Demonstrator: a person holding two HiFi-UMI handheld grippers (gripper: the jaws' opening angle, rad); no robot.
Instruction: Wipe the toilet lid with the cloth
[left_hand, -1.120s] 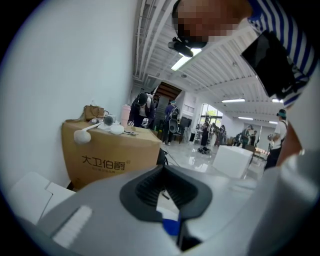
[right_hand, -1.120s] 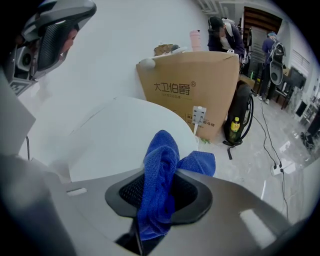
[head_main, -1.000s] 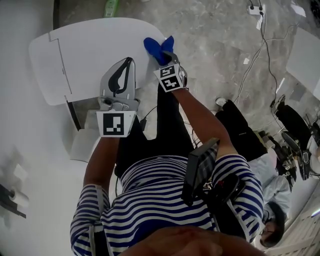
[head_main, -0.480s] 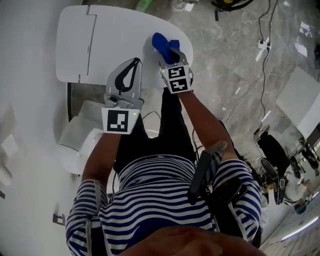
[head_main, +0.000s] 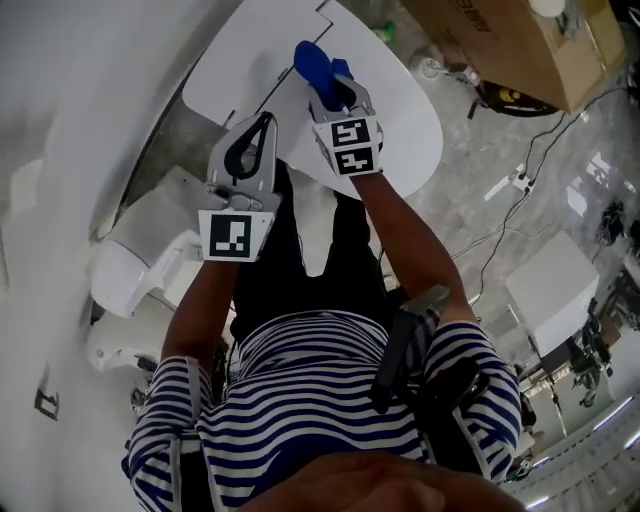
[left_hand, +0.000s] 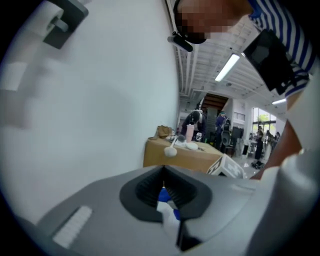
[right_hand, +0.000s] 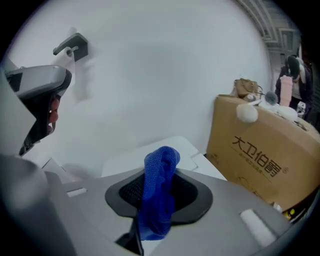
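Two grippers over toilet lid (head_main: 405, 130) | right gripper (head_main: 335, 92) clamped on blue cloth (head_main: 312, 66), wad jutting ahead of jaws as wiping face, lid contact likely but unclear | left gripper (head_main: 263, 122) jaws together, empty, just beside right, clear of wipe path

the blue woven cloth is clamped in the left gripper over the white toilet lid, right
Not quite. The blue woven cloth is clamped in the right gripper, not the left gripper. The right gripper view shows the cloth bunched between that gripper's jaws. The rest holds: the head view shows it over the white toilet lid.
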